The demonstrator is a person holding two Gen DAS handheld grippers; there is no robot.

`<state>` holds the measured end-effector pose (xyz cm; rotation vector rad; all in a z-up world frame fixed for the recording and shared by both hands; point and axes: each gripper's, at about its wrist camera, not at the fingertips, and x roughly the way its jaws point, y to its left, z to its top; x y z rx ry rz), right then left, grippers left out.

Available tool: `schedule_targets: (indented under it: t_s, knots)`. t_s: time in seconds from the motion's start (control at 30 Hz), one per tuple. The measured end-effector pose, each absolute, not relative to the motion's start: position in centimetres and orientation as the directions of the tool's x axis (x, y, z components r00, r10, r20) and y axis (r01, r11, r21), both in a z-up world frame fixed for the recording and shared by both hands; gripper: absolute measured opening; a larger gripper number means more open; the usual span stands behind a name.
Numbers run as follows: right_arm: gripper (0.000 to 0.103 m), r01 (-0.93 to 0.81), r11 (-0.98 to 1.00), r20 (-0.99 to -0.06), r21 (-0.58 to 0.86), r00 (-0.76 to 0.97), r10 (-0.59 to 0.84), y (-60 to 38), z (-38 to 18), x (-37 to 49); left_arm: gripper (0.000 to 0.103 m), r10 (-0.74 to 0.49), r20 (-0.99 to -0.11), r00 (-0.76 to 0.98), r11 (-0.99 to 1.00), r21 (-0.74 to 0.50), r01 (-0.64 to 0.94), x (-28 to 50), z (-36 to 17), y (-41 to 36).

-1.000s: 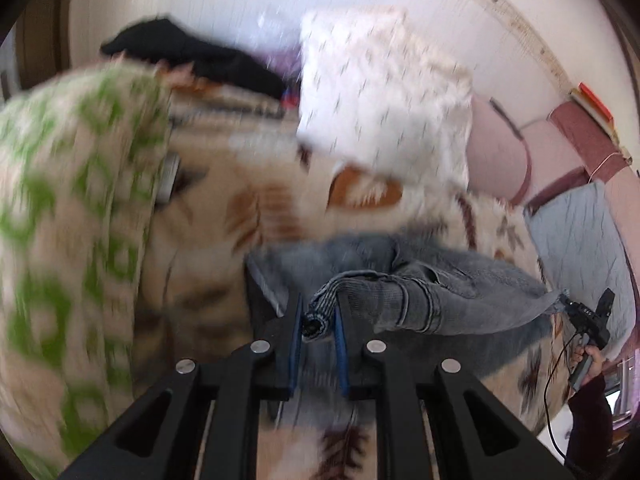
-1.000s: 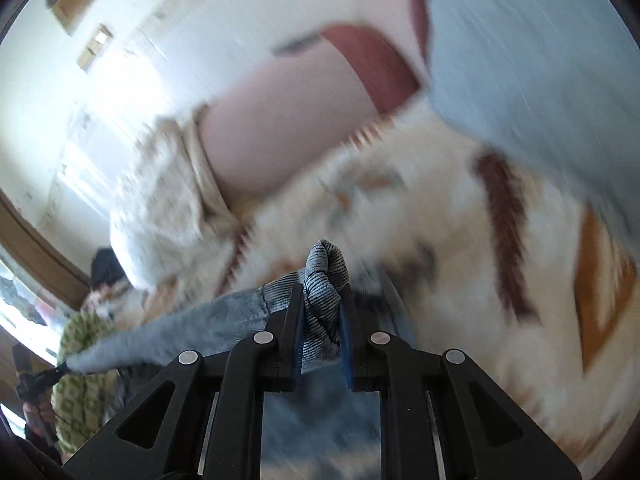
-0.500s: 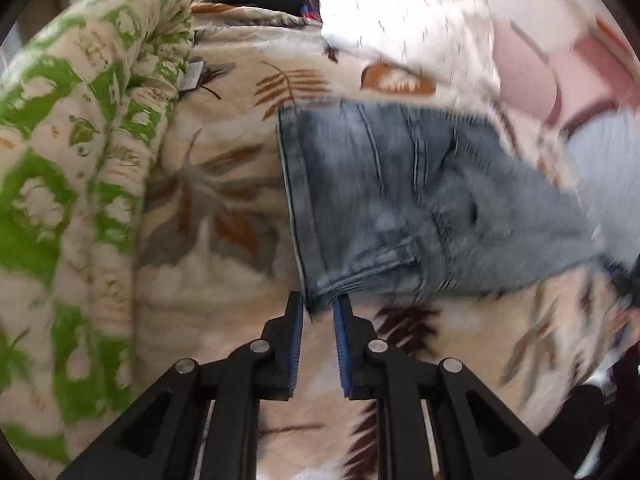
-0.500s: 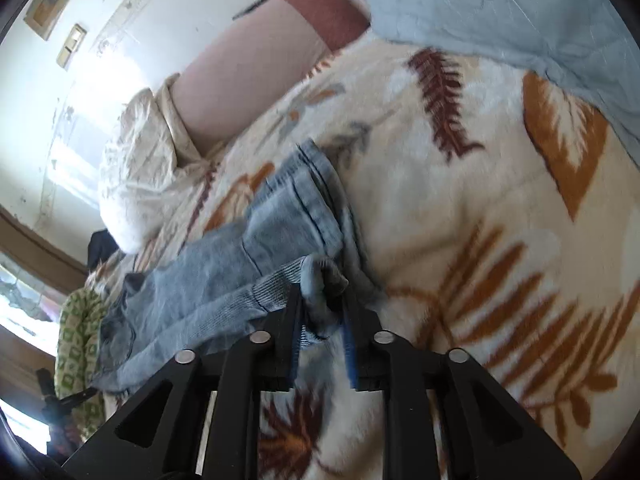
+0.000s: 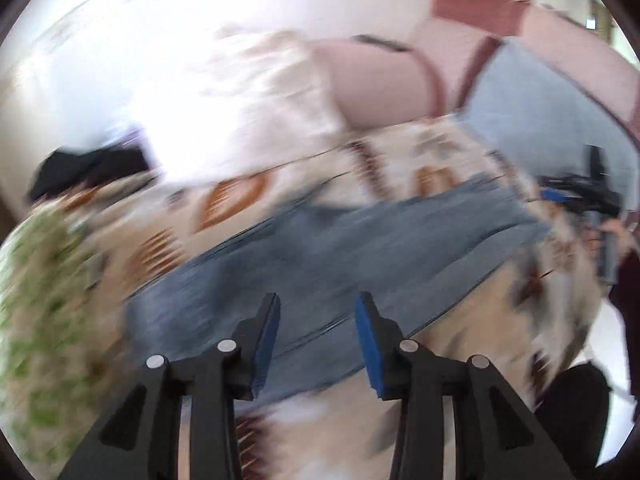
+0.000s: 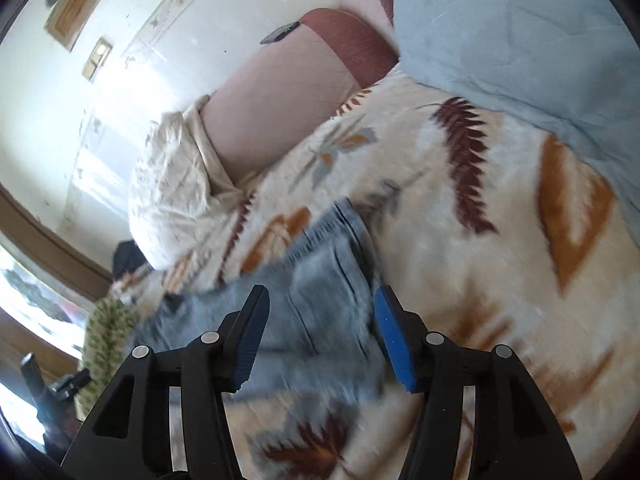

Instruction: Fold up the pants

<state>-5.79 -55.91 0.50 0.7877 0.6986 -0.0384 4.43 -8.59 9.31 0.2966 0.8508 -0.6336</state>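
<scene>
The blue denim pants [image 5: 340,256] lie folded on a cream blanket with a leaf pattern [image 5: 432,412]; the left wrist view is smeared by motion. My left gripper [image 5: 317,312] hovers over the near edge of the pants, its jaws opening, nothing pressed between the blue pads. In the right wrist view the same pants [image 6: 316,304] lie flat under my right gripper [image 6: 322,304], whose jaws are opening too and hold no cloth. The other gripper [image 5: 588,196] shows at the far right of the left wrist view, in a person's hand.
A cream pillow [image 6: 176,192] and a pink headboard [image 6: 280,96] stand behind the pants. A pale blue cover [image 6: 520,32] lies on the far right. A green-patterned blanket [image 5: 36,320] is bunched at the left, with dark clothes [image 5: 88,168] behind it.
Both grippers let go of the denim they were pinching and their jaws spread apart. The pants now lie flat on the blanket. The left gripper has swung sideways and rolled.
</scene>
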Motion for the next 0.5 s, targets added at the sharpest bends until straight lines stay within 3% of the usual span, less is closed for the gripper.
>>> schedule_targets:
  t_s: [0.13, 0.4, 0.47, 0.5]
  knots:
    - [0.055, 0.31, 0.691, -0.627, 0.652, 0.734, 0.262, -57.3, -0.9, -2.3, 0.041, -0.496, -0.746, 0.445, 0.723, -0.071, 0.687, 5.1, 7.4, -16.8]
    - [0.054, 0.294, 0.745, -0.701, 0.598, 0.643, 0.309, -56.4, -3.2, 1.8, 0.041, -0.468, -0.808, 0.358, 0.678, -0.068, 0.732, 4.5, 0.6, -27.0]
    - [0.039, 0.28, 0.776, -0.727, 0.566, 0.613, 0.31, -55.8, -3.7, 2.4, 0.041, -0.446, -0.831, 0.332, 0.677, -0.071, 0.732, 4.3, -1.1, -27.8]
    - [0.02, 0.276, 0.791, -0.743, 0.546, 0.596, 0.305, -55.6, -3.9, 2.7, 0.041, -0.438, -0.84, 0.319, 0.677, -0.076, 0.732, 4.2, -1.9, -28.2]
